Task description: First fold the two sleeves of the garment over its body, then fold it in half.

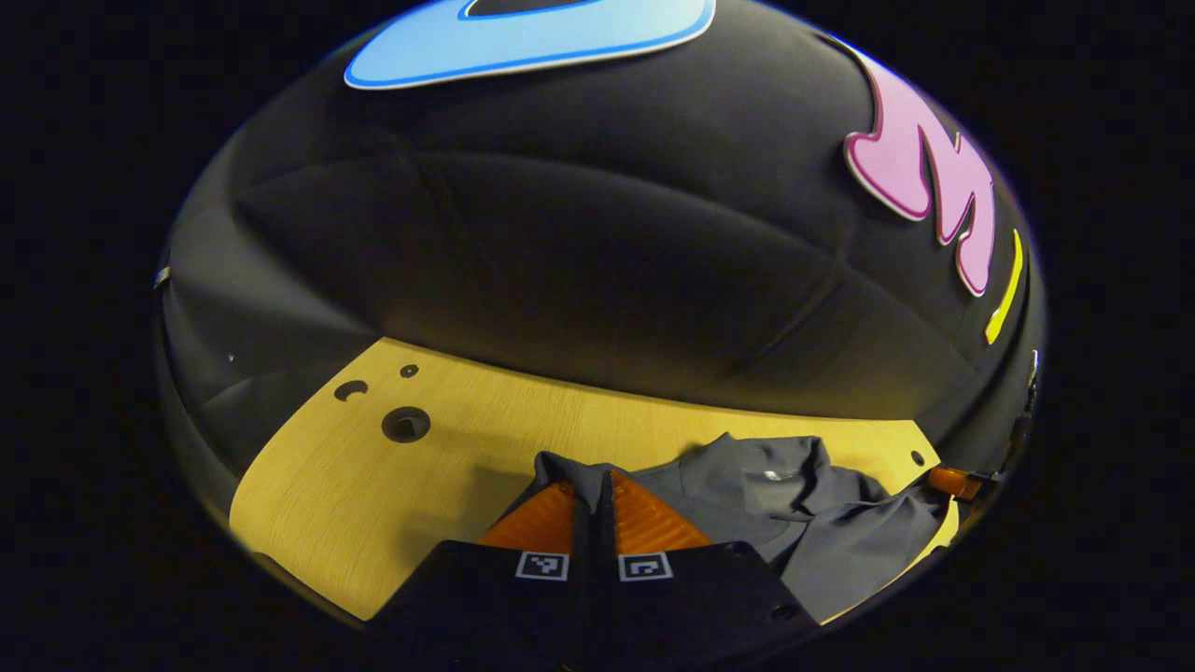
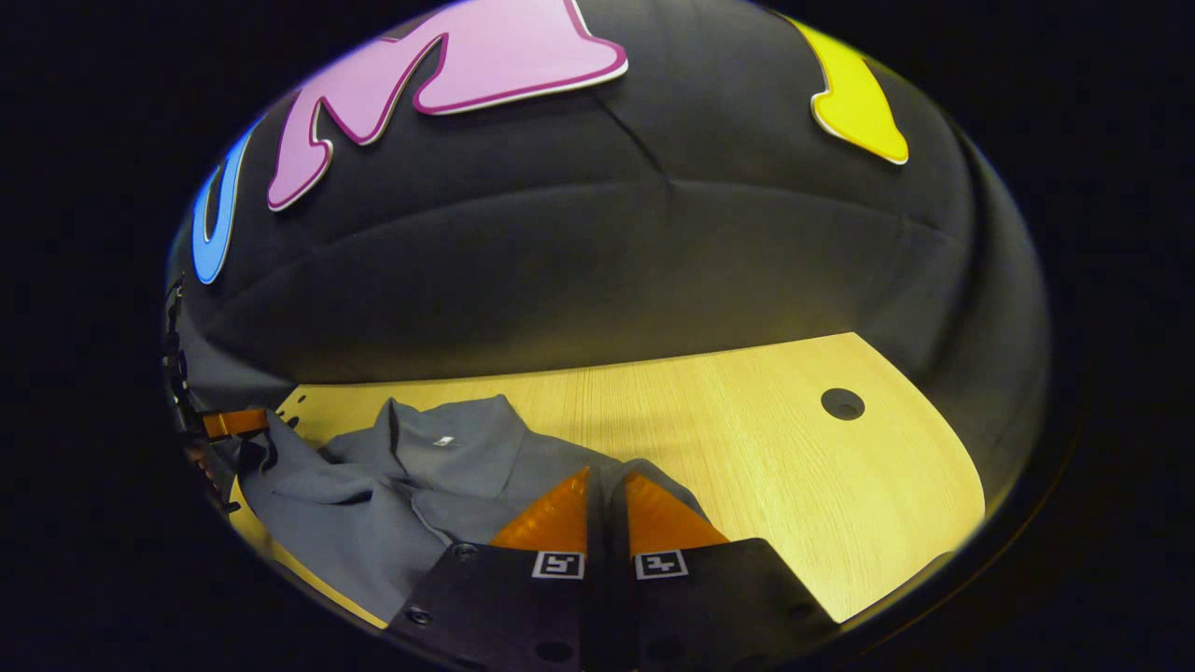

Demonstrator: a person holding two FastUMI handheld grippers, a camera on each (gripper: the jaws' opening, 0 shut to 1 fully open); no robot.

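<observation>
Grey cloth sits pinched between the fingers of the left gripper (image 1: pixel 593 485): the two fingers stand almost together with a thin fold of the garment (image 1: pixel 794 509) running up the slit between them. The right gripper (image 2: pixel 607 485) shows the same condition in the right gripper view, fingers narrow, with an edge of the garment (image 2: pixel 411 476) drawn into the gap at their tips.

From the left gripper, the body of the garment spreads toward 2 o'clock; from the right gripper it spreads toward 10 o'clock. The garment therefore lies between the two hands, its long axis running roughly from one gripper to the other. The collar and a small light tag face up near the far edge. Each gripper is equally close, each at its own end. The cloth is rumpled and bunched, so whether the sleeves already lie over the body cannot be told; the scene fits either a sleeve fold or the fold in half.

The other gripper appears at the far rim of each view, at the garment's opposite end.

The wooden bench (image 2: pixel 747 448) carries the garment. Round holes (image 1: pixel 405 424) in the bench lie well apart from the cloth. Nothing stands between the fingers and the garment.
</observation>
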